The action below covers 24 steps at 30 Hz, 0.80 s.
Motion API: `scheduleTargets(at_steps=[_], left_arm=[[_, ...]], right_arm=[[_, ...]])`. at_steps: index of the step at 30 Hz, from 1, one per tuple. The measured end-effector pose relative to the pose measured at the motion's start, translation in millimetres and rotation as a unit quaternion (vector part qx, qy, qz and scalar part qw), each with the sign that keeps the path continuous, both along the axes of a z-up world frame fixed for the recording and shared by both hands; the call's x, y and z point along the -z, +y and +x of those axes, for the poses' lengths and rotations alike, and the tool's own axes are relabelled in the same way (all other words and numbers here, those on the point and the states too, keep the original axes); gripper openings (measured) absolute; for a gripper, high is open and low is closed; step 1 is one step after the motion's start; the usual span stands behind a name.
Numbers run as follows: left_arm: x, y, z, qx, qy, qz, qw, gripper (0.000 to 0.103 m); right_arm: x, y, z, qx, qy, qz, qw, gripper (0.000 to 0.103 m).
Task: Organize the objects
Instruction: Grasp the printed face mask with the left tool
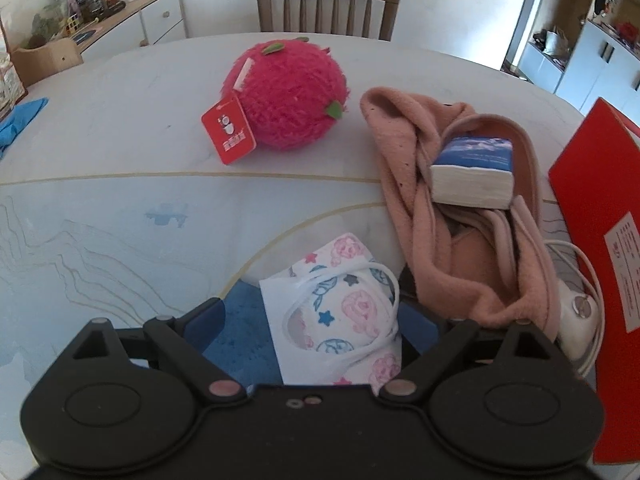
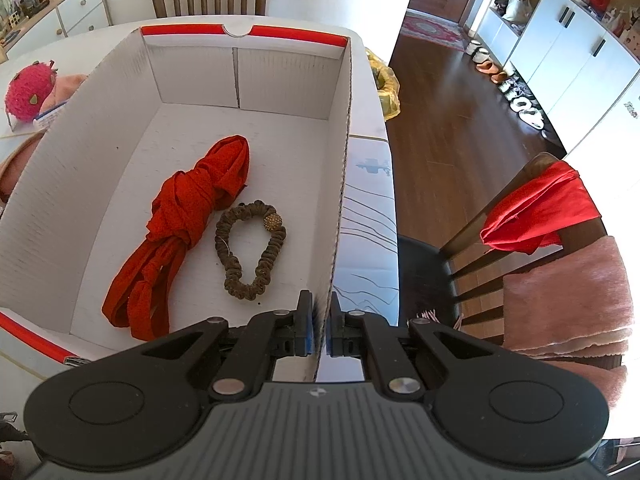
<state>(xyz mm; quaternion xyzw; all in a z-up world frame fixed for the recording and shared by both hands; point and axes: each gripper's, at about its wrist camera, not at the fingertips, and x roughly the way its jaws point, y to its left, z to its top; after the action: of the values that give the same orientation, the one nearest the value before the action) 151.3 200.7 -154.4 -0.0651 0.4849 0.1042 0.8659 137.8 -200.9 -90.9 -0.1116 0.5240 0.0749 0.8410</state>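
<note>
In the left wrist view my left gripper (image 1: 316, 312) stands wide open around a white face mask (image 1: 340, 312) printed with pink and blue figures; its fingers do not press it. Beyond lie a pink plush ball (image 1: 286, 94) with a red tag, a pink scarf (image 1: 452, 216) and a tissue pack (image 1: 472, 172) on the scarf. In the right wrist view my right gripper (image 2: 319, 320) is shut on the right wall of the white cardboard box (image 2: 340, 184). Inside the box lie a red ribbon bundle (image 2: 184, 220) and a brown scrunchie (image 2: 250, 248).
The box's red outside (image 1: 592, 200) stands at the right of the left wrist view, with a white charger and cable (image 1: 576, 320) beside it. A blue cloth (image 1: 20, 120) lies at the table's left. Wooden chairs (image 1: 328, 4) stand around; one carries red cloth (image 2: 540, 212).
</note>
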Motion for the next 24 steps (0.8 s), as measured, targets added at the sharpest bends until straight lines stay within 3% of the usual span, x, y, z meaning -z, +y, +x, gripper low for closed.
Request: scheduleTargets(at_steps=[5,13,16,18,24], left_arm=[[1,0,-1,-0.002,-0.006,-0.004,1.0,0.088],[-2,-8,-2,0.016,-0.019,-0.004,0.9997,0.064],[-4,-9,-3,0.017,-0.026,-0.013,0.9994,0.047],[-5,-9,-4,0.022,-0.03,-0.025,0.999,0.028],[-10,-15,-8,0.026,-0.035,-0.043,0.9981,0.008]], right_arm=[[0,0,0,0.0,0.0,-0.001,1.0,0.006],[1,0,-1,0.002,-0.001,-0.001,1.0,0.006],[1,0,-1,0.002,-0.001,-0.001,1.0,0.006],[1,0,-1,0.002,-0.001,-0.001,1.0,0.006],[1,0,-1,0.001,-0.001,-0.001,1.0,0.006]])
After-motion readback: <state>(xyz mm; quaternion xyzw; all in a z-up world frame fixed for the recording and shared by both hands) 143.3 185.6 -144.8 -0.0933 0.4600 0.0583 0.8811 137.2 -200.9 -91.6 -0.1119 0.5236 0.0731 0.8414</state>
